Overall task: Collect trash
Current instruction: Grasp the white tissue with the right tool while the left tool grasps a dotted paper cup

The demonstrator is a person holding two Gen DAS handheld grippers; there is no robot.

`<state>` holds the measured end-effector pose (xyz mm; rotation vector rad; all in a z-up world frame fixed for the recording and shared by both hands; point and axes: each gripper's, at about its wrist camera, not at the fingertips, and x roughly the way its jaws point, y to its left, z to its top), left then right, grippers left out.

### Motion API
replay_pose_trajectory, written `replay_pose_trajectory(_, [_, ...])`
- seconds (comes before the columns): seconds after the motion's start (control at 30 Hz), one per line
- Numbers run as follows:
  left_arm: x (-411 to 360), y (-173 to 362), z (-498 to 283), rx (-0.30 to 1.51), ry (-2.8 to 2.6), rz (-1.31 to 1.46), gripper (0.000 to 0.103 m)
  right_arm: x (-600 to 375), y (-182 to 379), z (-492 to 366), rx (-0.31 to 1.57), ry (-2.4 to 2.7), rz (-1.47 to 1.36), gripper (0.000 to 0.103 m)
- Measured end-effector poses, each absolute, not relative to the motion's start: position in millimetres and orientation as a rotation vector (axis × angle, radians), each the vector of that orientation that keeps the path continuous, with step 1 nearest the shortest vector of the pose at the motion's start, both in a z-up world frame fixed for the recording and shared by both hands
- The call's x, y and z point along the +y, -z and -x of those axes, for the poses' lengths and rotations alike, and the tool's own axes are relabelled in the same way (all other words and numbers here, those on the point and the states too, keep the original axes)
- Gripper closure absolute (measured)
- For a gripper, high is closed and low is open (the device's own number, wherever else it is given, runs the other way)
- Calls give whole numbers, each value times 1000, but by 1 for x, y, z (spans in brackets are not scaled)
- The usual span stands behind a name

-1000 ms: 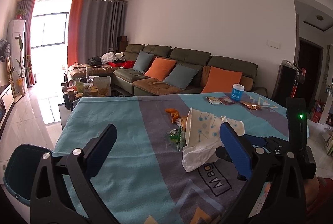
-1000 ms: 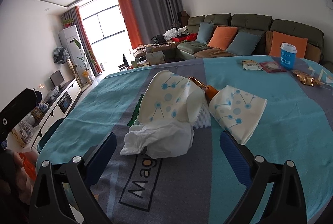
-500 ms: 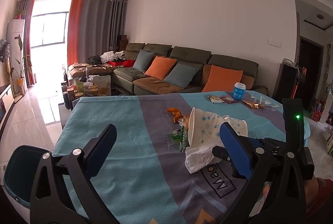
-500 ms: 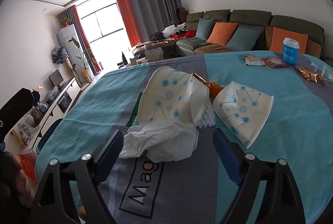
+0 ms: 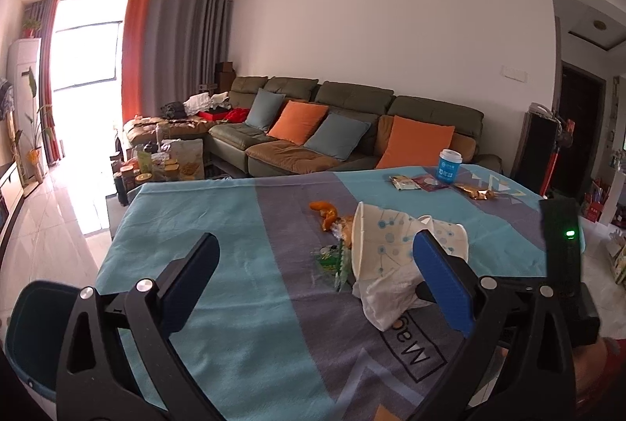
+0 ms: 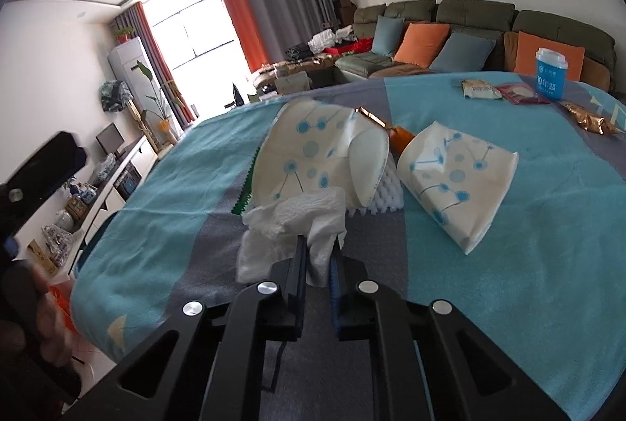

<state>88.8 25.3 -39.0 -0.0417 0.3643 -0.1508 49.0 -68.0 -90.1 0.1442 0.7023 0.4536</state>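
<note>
Between right hand-held gripper (image 6: 317, 256) pads: crumpled tissue (image 6: 297, 221), clamped; left (image 5: 313, 272) agape.

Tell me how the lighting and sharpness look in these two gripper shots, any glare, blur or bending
Left wrist view: the window is blown out white, glare streaks the floor tiles, fisheye bows the ceiling lines, and the table stays fairly sharp. Right wrist view: black vignette fills the corners, the person's hand at the left edge is smeared, while the tissue pinched in the right gripper reads crisp.
</note>
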Motion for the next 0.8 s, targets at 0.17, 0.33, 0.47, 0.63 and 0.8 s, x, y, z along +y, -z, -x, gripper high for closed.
replay_pose_trajectory(0.17, [4,39,-107,374,211,18,5,-94,79,-35,659,-446,-176,99])
replay_pose_trajectory(0.33, [-26,44,-132,404,269,-10,5,-130,68,-19,595,-363,-218,100])
replay_pose_trajectory(0.47, [-53,54,-154,441,276,-55,5,-160,70,-15,576,-278,-264,100])
replay_pose_trajectory(0.63, [-70,71,-169,514,236,-1,5,-185,68,-13,554,-215,-277,100])
replay_pose_trajectory(0.8, [-84,88,-171,569,199,36,5,-198,71,-13,545,-206,-291,100])
